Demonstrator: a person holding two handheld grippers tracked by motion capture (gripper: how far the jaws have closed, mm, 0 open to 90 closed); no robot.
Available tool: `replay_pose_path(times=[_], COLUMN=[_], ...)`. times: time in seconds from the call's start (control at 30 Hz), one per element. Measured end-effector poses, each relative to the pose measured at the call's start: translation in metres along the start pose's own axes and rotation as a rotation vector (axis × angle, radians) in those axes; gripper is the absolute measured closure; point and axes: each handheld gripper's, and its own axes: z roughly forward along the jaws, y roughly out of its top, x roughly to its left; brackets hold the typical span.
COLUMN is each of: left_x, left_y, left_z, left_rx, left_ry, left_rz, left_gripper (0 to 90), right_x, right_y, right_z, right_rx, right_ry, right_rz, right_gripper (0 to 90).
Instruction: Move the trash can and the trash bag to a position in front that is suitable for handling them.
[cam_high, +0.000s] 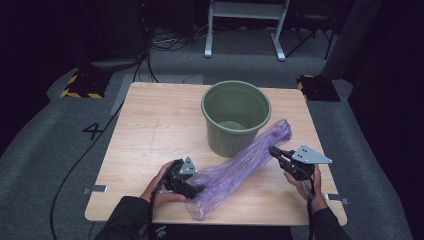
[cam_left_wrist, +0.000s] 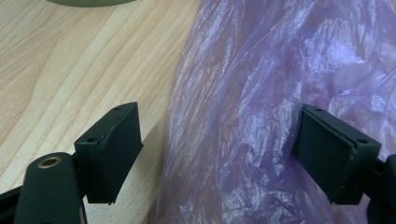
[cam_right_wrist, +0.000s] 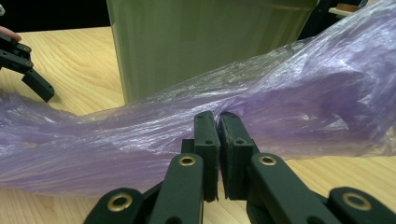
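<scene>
A long, crumpled purple plastic bag (cam_high: 235, 170) lies slantwise across the wooden table (cam_high: 150, 130), its far end leaning on a green plastic bin (cam_high: 236, 117). My right gripper (cam_high: 274, 151) is shut on a fold near the bag's upper end; in the right gripper view its jaws (cam_right_wrist: 218, 116) pinch the film (cam_right_wrist: 303, 98) in front of the bin (cam_right_wrist: 196, 42). My left gripper (cam_high: 197, 190) is at the bag's near end. In the left gripper view its jaws (cam_left_wrist: 219, 149) stand wide apart with the bag (cam_left_wrist: 261, 93) bulging between them; the left pad (cam_left_wrist: 116, 149) is off the film.
The bin stands upright at the table's back centre, with a little something at its bottom. The left half of the table is bare wood. Grey carpet, cables and a white frame lie beyond the table. The left gripper (cam_right_wrist: 37, 86) appears far left in the right gripper view.
</scene>
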Motion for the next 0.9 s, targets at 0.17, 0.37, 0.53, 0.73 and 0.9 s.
replay_pose_path(times=[0.17, 0.37, 0.53, 0.73, 0.9], left_x=[0.004, 0.017, 0.031, 0.037, 0.044], left_y=[0.001, -0.004, -0.009, -0.016, -0.025], left_z=[-0.011, -0.030, -0.048, -0.054, -0.048], left_rx=[-0.052, -0.104, -0.186, -0.157, -0.080], left_ry=[0.039, 0.084, 0.108, 0.142, 0.170], left_rz=[-0.023, -0.072, -0.156, -0.128, -0.125], left_gripper=[15.6, 15.6, 15.6, 15.5, 15.5], right_x=[0.003, 0.003, -0.001, -0.004, -0.008], right_y=[0.005, 0.011, 0.013, 0.015, 0.017], right_z=[-0.005, -0.014, -0.019, -0.025, -0.032], right_rx=[-0.017, -0.049, -0.069, -0.080, -0.110], right_ry=[-0.010, -0.023, -0.038, -0.046, -0.041], right_rz=[-0.028, -0.040, -0.024, -0.031, -0.032], right_gripper=[87.0, 87.2, 87.4, 87.4, 87.4])
